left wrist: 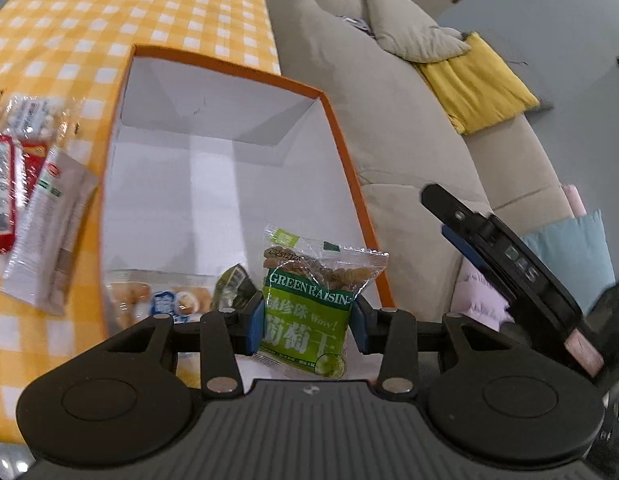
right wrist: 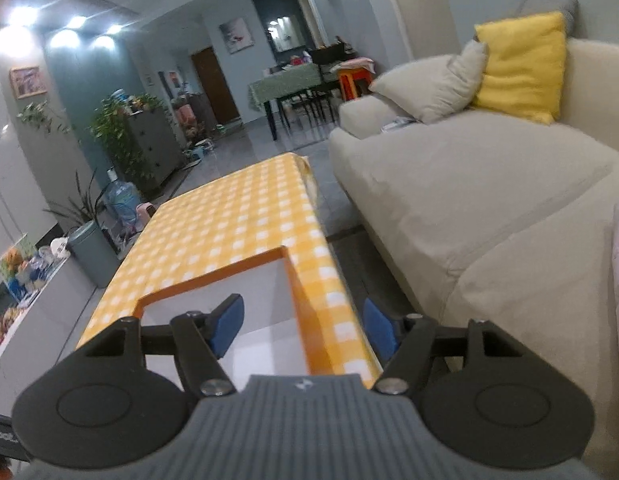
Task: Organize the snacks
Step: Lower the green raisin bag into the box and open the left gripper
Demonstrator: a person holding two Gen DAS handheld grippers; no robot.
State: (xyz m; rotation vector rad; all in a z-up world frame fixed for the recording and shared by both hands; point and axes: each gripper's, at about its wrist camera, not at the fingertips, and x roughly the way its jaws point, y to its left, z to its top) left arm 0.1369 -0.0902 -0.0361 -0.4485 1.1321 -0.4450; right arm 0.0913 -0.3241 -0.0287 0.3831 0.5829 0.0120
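The left gripper [left wrist: 307, 322] holds a green raisin bag [left wrist: 309, 300] by its middle, over the near right corner of the orange box [left wrist: 351, 160] on the counter [left wrist: 49, 40]. Its jaws press on both sides of the bag. The bag looks light, soft and crinkly, so a hold across the middle seems best. More snacks [left wrist: 41, 216] lie by the box's left side. The right gripper [right wrist: 303, 330] is empty, with its jaws wide apart.
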